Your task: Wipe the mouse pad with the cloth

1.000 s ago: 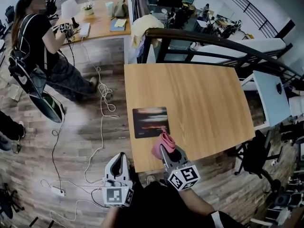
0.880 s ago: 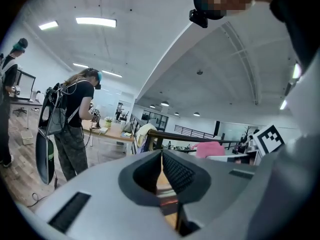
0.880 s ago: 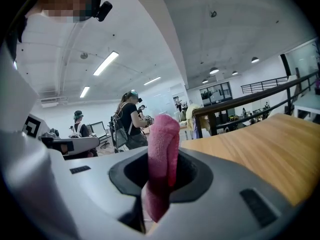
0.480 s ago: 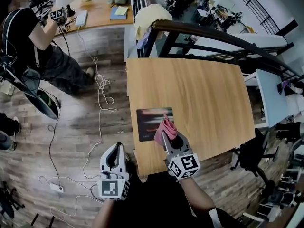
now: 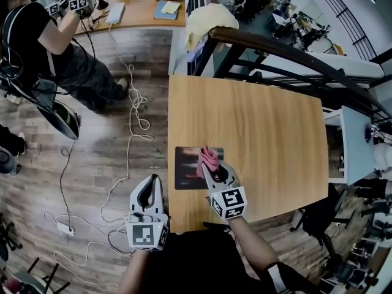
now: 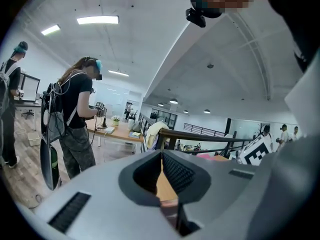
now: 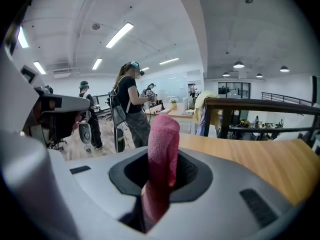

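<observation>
A dark mouse pad (image 5: 185, 168) lies near the front left corner of the wooden table (image 5: 269, 139). My right gripper (image 5: 208, 167) hangs over the pad's right part, shut on a folded pink cloth (image 5: 209, 157) that sticks out past its fingertips. The right gripper view has the pink cloth (image 7: 163, 149) standing upright between the shut jaws of the right gripper (image 7: 161, 179). My left gripper (image 5: 150, 184) is off the table's left edge, above the floor, shut with nothing in it. In its own view the left gripper (image 6: 161, 156) has its jaws meeting at the tip.
A person (image 5: 43, 41) stands at the far left by another desk (image 5: 144, 11). White cables (image 5: 131, 124) and a power strip (image 5: 64, 227) lie on the wood floor. A dark railing (image 5: 275, 51) runs behind the table. An office chair (image 5: 318, 216) is at the right.
My right gripper has carried the pink cloth from the pad's near right corner farther onto the pad. The left gripper has stayed off the table's left edge.
</observation>
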Demonstrator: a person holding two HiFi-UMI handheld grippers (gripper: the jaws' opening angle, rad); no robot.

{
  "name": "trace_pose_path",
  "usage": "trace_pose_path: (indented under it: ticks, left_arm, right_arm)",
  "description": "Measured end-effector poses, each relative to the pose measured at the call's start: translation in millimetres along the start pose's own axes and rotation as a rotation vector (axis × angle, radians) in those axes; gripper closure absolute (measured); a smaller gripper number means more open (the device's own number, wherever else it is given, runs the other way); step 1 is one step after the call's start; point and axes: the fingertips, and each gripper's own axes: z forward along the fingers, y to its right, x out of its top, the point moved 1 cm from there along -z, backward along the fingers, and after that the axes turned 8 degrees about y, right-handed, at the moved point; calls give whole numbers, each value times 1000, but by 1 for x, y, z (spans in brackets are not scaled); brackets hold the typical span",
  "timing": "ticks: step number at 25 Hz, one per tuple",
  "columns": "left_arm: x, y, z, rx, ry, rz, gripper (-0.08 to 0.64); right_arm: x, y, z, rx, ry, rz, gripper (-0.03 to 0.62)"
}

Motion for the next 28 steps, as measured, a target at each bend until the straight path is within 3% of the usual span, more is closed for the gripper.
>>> trace_pose_path:
  ticks: [4, 10, 16, 22, 28]
  left_arm:
    - [-12, 2, 11, 27, -37, -21, 532]
    - [-16, 6, 31, -14, -22, -20, 532]
    - [-22, -8, 33, 6, -47, -34, 532]
    - [-34, -26, 32, 39, -100, -51, 532]
    - [-37, -30, 36, 45, -93, -78, 532]
  right_arm:
    - [-30, 6, 27, 52, -102, -116, 499]
    - [-88, 3, 72, 160, -285, -324, 499]
    - [-144, -3, 106, 270, -441, -495, 499]
    - [-177, -1, 128, 288, -512, -620, 499]
    - [-203, -11, 131, 345, -592, -682, 499]
